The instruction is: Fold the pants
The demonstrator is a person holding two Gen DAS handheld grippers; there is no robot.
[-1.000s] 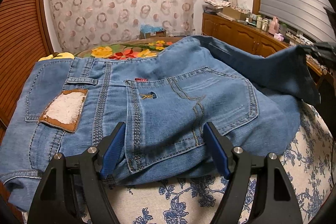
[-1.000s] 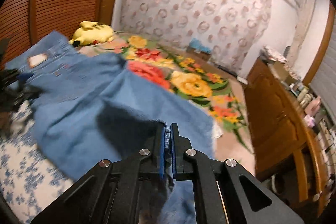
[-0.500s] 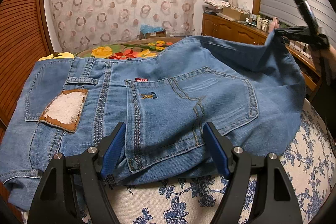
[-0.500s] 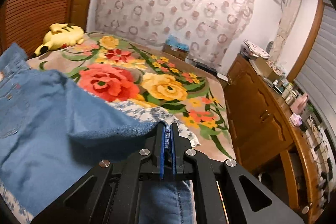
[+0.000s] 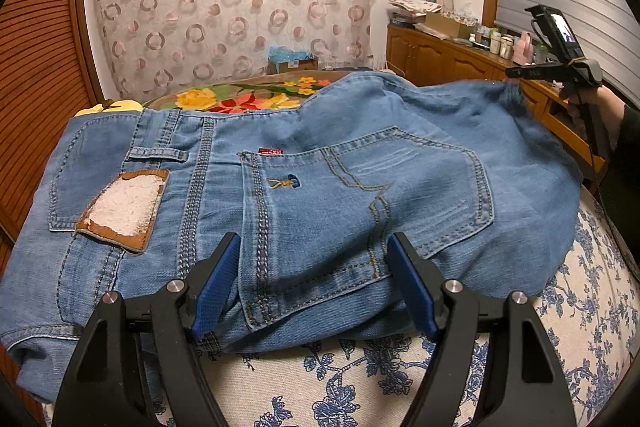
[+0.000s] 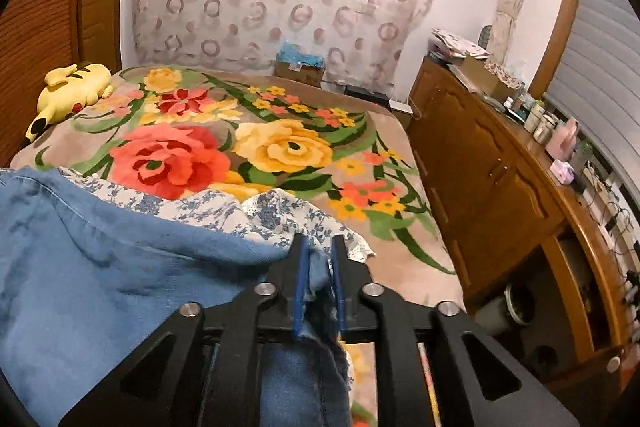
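Blue denim pants (image 5: 328, 187) lie seat-up on a blue-flowered white cloth (image 5: 360, 379), with a brown leather patch (image 5: 124, 211) and a back pocket (image 5: 372, 211) showing. My left gripper (image 5: 312, 283) is open, its blue pads either side of the pocket's lower edge. My right gripper (image 6: 320, 267) has its jaws a little apart with a fold of the pants leg (image 6: 120, 275) between them, held over the bed's right side. It also shows in the left wrist view (image 5: 520, 75) at the far right, holding the leg end up.
A floral blanket (image 6: 260, 147) covers the far bed. A yellow plush toy (image 6: 72, 87) lies at its left. A wooden cabinet (image 6: 500, 179) with bottles and boxes runs along the right. A wooden slatted wall stands at the left.
My right gripper has carried the pants leg outward to the right and lower, pulling the fabric flatter, and its jaws have parted slightly. The left gripper has not moved.
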